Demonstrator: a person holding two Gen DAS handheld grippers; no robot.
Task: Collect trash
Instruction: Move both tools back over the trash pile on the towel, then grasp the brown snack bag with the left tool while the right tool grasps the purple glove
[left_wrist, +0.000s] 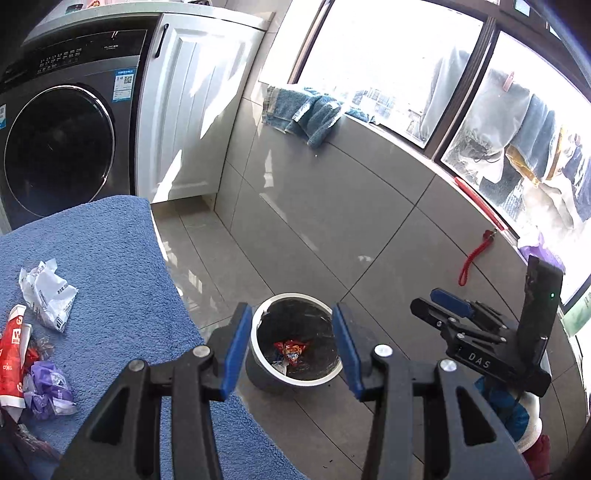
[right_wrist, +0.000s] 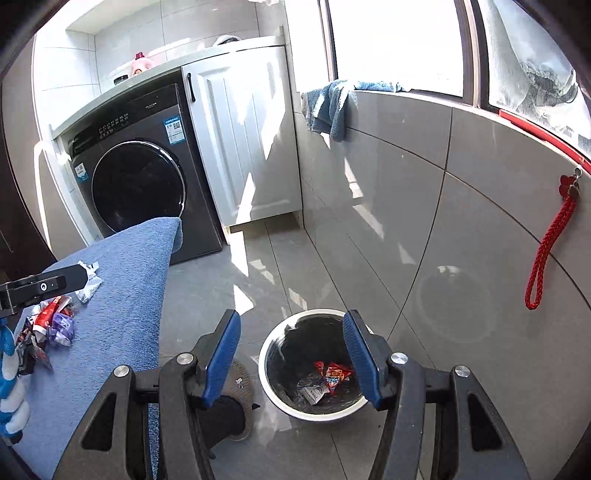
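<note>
Both jaws stand apart with nothing between them: the left hand-held gripper and the right hand-held gripper hang over the bin on the floor. More trash lies on the blue towel. Go back there, pinch one wrapper by a crumpled edge, and lift it clear before carrying it over.

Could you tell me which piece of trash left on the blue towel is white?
The crumpled white wrapper, lying farthest up the towel; the others below it are the red tube and the purple wrapper.
</note>
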